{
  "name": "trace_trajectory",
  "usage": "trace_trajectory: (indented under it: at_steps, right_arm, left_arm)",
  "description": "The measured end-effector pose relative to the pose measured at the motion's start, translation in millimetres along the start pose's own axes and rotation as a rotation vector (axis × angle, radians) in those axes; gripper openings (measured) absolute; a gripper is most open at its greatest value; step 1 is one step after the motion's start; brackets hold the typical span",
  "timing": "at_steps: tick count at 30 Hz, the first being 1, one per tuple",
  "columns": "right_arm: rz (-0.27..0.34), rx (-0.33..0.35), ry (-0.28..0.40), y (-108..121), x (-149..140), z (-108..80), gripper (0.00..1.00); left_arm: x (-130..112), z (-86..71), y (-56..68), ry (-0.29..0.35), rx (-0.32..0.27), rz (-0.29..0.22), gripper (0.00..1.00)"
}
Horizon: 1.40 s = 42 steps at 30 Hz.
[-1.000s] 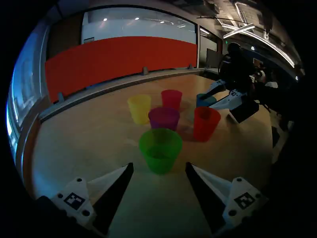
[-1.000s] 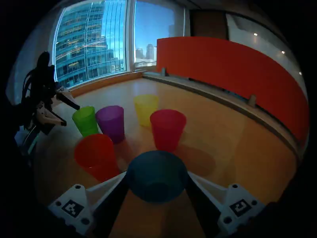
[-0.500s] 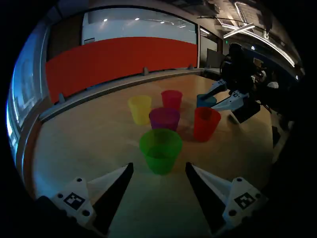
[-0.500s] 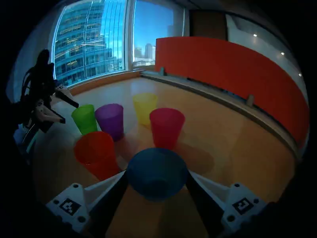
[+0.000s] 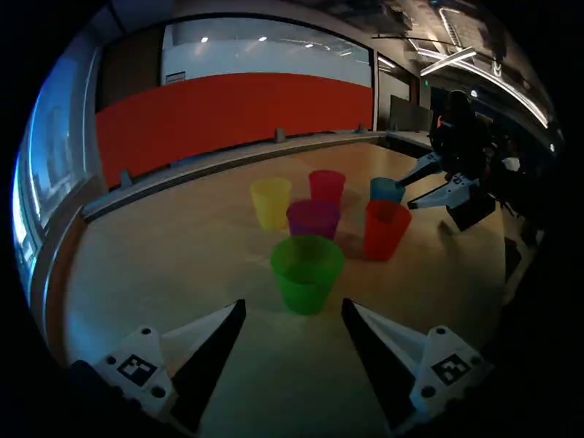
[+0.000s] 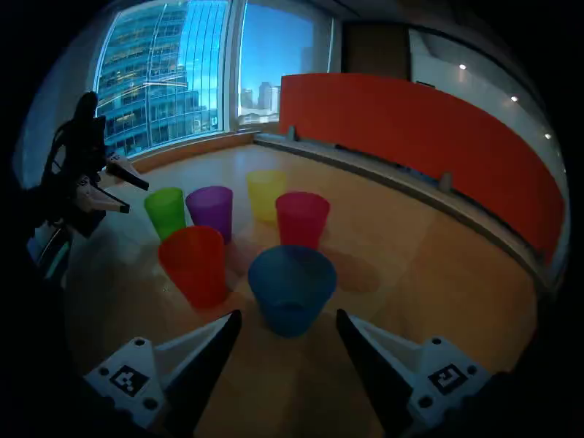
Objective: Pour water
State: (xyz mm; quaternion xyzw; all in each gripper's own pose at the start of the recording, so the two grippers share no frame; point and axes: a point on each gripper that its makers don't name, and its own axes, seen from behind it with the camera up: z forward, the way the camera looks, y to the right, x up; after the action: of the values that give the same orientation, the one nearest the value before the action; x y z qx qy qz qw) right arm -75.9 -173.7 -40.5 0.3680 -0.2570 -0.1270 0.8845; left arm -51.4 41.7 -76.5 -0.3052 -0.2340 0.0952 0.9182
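Six plastic cups stand close together on the wooden table [image 5: 182, 248]. In the left gripper view the green cup [image 5: 306, 272] is nearest, just beyond my open left gripper [image 5: 292, 303], with purple [image 5: 313, 217], yellow [image 5: 270, 203], pink [image 5: 326, 186], orange [image 5: 385, 228] and blue [image 5: 386, 190] cups behind. In the right gripper view the blue cup [image 6: 292, 288] stands upright just ahead of my open right gripper [image 6: 287, 315], whose fingers do not touch it. The orange cup [image 6: 193, 263] is to its left. The right gripper [image 5: 405, 193] shows beside the blue cup, and the left gripper [image 6: 139, 199] near the green cup [image 6: 166, 210].
A low orange partition [image 5: 233, 117] runs along the table's far edge. Tall windows [image 6: 168, 80] stand behind the left gripper. A person in dark clothing [image 5: 467, 146] holds the right gripper at the table's right side. Bare wood lies around the cluster of cups.
My right gripper has opened, let go of the blue cup and drawn back from it. The left gripper has drawn back a little from the green cup.
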Motion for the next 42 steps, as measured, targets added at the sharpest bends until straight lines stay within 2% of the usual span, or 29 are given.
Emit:
trace_trajectory:
  at_steps: [11, 21, 26, 35, 42]
  right_arm:
    - [0.008, -0.056, 0.03, -0.6, -5.9, -31.4, 1.0]
    - [0.047, -0.155, 0.095, 10.0, 4.3, -51.7, 1.0]
    - [0.08, -0.22, 0.141, 22.5, 15.0, -64.1, 1.0]
    - [0.118, -0.355, 0.235, 48.1, 28.4, -85.1, 1.0]
    - [0.157, -0.486, 0.33, 76.9, 42.4, -104.4, 1.0]
  left_arm:
    - [-3.0, -12.2, -2.6, 0.02, 0.043, -0.003, 0.98]
    - [16.6, -21.6, -19.6, 0.103, 0.136, -0.009, 0.98]
    - [27.2, -26.2, -28.6, 0.167, 0.206, -0.023, 0.98]
    - [43.5, -38.1, -46.0, 0.267, 0.309, -0.083, 0.98]
    - [59.2, -48.9, -55.7, 0.34, 0.377, -0.089, 0.98]
